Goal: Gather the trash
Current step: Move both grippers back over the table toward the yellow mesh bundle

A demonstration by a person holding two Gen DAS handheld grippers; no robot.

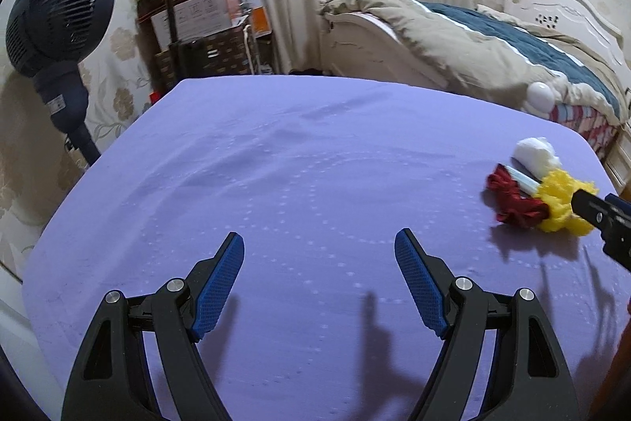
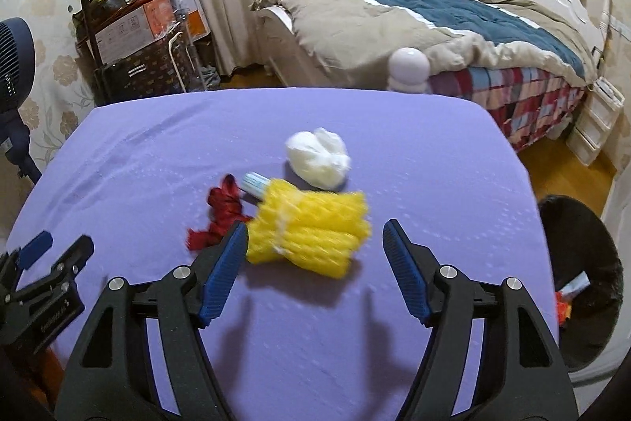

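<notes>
Setting: bedroom; purple cloth-covered table as work surface, bed behind it.
Right gripper: fingers spread wide, nothing held; yellow foam net between the tips, left pad just touching its edge.
Left gripper: fingers apart, empty, over bare cloth, well apart from the yellow foam net.
Trash around the net: red scrap touching its left side; pale blue-striped roll tucked under its far end; white wad just behind.
Bin: black, off the table's right edge, some litter already inside.
Step (judged): approach to grasp, net first.
Next move: advance, close on the net, carry to the bin.
Count: four trash pieces on the table, one bin, two grippers.
</notes>
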